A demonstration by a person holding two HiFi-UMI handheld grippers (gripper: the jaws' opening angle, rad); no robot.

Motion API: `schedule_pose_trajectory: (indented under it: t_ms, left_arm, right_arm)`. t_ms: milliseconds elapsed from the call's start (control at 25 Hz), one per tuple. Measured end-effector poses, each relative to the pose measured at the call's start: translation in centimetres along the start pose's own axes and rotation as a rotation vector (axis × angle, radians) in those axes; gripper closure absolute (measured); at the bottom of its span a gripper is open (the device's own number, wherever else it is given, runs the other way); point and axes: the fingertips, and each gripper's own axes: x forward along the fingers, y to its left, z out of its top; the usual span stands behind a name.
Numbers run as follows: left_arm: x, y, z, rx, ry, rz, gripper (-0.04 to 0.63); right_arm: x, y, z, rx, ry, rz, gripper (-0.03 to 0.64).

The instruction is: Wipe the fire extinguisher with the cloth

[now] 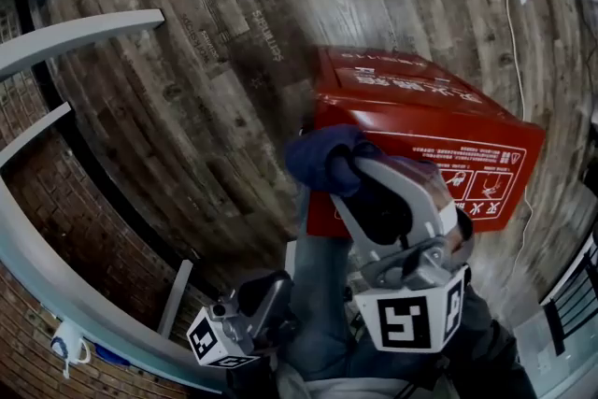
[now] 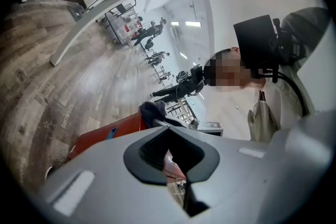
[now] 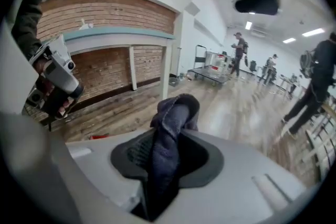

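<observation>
A red fire extinguisher box (image 1: 420, 135) with white print stands on the wooden floor. My right gripper (image 1: 341, 168) hangs over the box's near left corner, shut on a dark blue cloth (image 1: 322, 154) that bunches out past its tips. In the right gripper view the cloth (image 3: 173, 128) runs down between the pads and fills the gap. My left gripper (image 1: 271, 287) stays low at the bottom left, away from the box. Its jaws stand together with nothing between them, and the left gripper view shows the box (image 2: 105, 136) beyond them.
A pale curved rail (image 1: 56, 285) and a brick wall (image 1: 56, 229) run along the left. A white cable (image 1: 512, 23) lies on the floor at the right, and a black metal frame (image 1: 570, 294) stands at the lower right. People and a cart (image 3: 212, 71) are far off.
</observation>
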Motion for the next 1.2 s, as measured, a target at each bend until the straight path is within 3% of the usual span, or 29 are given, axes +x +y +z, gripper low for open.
schedule_pose_trajectory:
  t_ms: [80,200,280,320,400,560,640,720,800,960,1080,1200]
  left_arm:
    - [-0.1,0.2,0.1,-0.002,-0.006,-0.003,0.592]
    - [-0.5,0.9,0.3,-0.009,-0.013,0.007,0.592]
    - [-0.8,1.4,0.5,-0.011,-0.022,0.015,0.592]
    - [-0.9,1.5,0.6,-0.01,-0.027,0.015,0.592]
    - [-0.9,1.7,0.9,-0.005,-0.031,0.009,0.592]
    - [-0.8,1.6,1.3,0.002,-0.029,0.004,0.592]
    - [-0.9,1.5,1.3,0.004,-0.033,0.0,0.592]
    - [-0.9,1.3,1.3,0.004,-0.04,0.0,0.592]
    - [-1.0,1.2,1.2,0.002,-0.044,0.0,0.592]
    - [-0.9,1.1,1.0,-0.01,-0.054,0.009,0.592]
    - [-0.6,1.1,0.8,-0.021,-0.054,0.011,0.592]
    - [0.2,1.1,0.7,-0.027,-0.052,0.007,0.592]
  right_arm:
    - [-3.3,-4.0,-4.0,0.057,0.066,-0.112,0.503]
    - [-10.0,-10.7,-12.9,0.367,0.241,-0.384,0.505]
    - [-11.4,-14.0,-14.2,0.483,0.221,-0.406,0.504]
    - [-11.3,-14.9,-14.2,0.491,0.213,-0.361,0.504]
    - [-9.4,-15.6,-12.9,0.42,0.225,-0.165,0.505]
    - [-4.4,-13.5,-10.7,0.274,0.259,0.414,0.509]
    - [-1.5,-11.9,-9.5,0.297,0.258,0.652,0.515]
    - [2.1,-10.5,-7.7,0.335,0.252,0.794,0.515]
    - [5.6,-8.7,-6.1,0.321,0.255,0.87,0.515]
    - [8.6,-5.8,-6.0,0.259,0.294,0.941,0.525]
    - [7.1,-6.6,-7.8,0.321,0.29,0.932,0.525]
    - [4.0,-8.8,-12.0,0.387,0.357,0.895,0.525]
